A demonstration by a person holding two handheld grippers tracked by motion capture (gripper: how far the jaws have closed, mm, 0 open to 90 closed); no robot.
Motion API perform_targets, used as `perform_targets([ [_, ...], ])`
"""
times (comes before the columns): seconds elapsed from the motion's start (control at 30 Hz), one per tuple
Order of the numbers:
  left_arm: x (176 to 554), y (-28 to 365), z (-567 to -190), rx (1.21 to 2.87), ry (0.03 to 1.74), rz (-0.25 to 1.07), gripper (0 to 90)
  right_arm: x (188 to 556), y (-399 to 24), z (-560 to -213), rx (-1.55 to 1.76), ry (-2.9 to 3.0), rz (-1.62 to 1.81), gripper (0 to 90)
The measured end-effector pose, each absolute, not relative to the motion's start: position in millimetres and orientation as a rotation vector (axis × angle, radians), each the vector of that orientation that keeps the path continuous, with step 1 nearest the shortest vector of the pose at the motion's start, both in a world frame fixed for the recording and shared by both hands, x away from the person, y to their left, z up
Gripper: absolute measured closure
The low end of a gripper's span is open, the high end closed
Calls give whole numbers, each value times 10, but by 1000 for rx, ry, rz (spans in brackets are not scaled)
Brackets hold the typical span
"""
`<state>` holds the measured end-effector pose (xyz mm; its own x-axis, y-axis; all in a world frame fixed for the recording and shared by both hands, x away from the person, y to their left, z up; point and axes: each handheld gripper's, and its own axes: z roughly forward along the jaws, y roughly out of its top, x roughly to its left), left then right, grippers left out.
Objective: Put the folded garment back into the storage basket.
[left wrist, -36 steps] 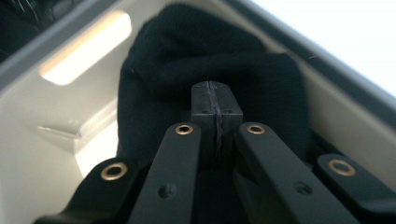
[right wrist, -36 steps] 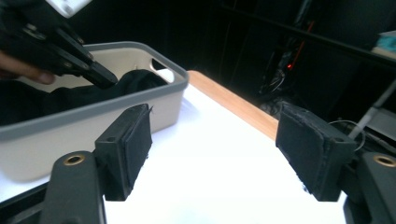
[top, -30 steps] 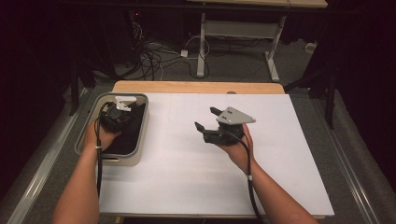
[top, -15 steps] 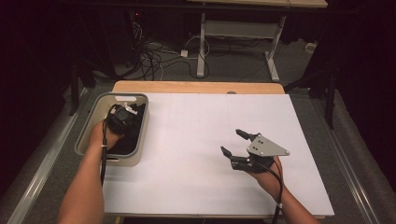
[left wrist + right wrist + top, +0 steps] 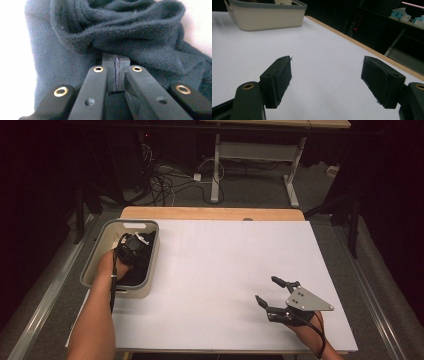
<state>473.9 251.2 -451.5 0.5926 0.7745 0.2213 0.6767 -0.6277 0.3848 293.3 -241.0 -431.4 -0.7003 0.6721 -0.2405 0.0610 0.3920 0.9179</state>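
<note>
The dark cloth (image 5: 140, 37) lay bunched in the bin (image 5: 95, 265) at the table's left; soft, light and limp, I judged it best pinched at a thick fold. My left gripper (image 5: 131, 247) was pressed into it, pads (image 5: 110, 70) together, no fabric visibly between. My right gripper (image 5: 274, 294) hovered wide open and empty over the white table (image 5: 225, 260).
</note>
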Motion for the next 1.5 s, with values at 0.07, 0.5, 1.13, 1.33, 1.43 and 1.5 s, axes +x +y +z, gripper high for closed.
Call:
perform_targets([
  [0.07, 4742, 2527, -4521, 2550, 1201, 527, 872, 2898, -2478, -4356, 640, 2057, 1306, 250],
  [0.5, 4740, 2568, -4529, 2491, 1252, 489, 871, 2840, -2727, -4523, 725, 2050, 1290, 249],
  [1.13, 4715, 2581, -4422, 2447, 1242, 644, 870, 2871, -2719, -4531, 711, 2075, 1264, 248],
  [1.33, 4686, 2629, -4348, 2370, 1253, 723, 870, 2867, -2706, -4529, 702, 2072, 1271, 248],
  [1.43, 4673, 2649, -4322, 2339, 1262, 752, 869, 2871, -2701, -4535, 699, 2078, 1269, 248],
  [1.5, 4663, 2661, -4302, 2313, 1263, 765, 869, 2873, -2698, -4537, 702, 2077, 1272, 248],
])
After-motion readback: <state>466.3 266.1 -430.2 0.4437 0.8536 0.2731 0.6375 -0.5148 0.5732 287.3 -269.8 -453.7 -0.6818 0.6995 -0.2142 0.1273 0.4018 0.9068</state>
